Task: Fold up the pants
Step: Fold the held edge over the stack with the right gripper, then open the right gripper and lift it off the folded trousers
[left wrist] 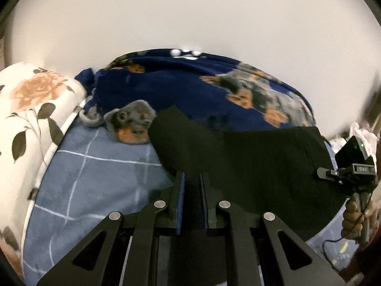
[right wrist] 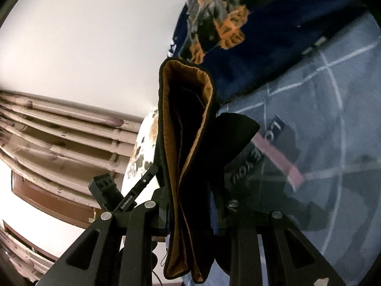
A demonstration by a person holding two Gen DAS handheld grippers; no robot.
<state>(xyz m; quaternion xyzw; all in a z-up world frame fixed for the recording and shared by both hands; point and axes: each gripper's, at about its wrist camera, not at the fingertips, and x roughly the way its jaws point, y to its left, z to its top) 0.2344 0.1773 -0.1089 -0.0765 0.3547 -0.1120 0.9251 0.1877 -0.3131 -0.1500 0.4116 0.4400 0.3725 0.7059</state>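
The black pants [left wrist: 250, 164] hang stretched between both grippers above a blue checked bed sheet [left wrist: 95, 174]. My left gripper [left wrist: 192, 178] is shut on the pants' near edge, its blue pads [left wrist: 181, 190] pressing the black cloth. In the right wrist view my right gripper [right wrist: 190, 205] is shut on a bunched stack of pants layers [right wrist: 188, 143], black outside with an orange-brown lining. The right gripper and the hand that holds it show at the right edge of the left wrist view [left wrist: 354, 169].
A navy blanket with dog prints [left wrist: 214, 90] lies heaped at the back of the bed. A white floral pillow [left wrist: 31, 109] lies at the left. Curtains [right wrist: 59, 143] hang at the left in the right wrist view. A white wall [left wrist: 190, 12] stands behind.
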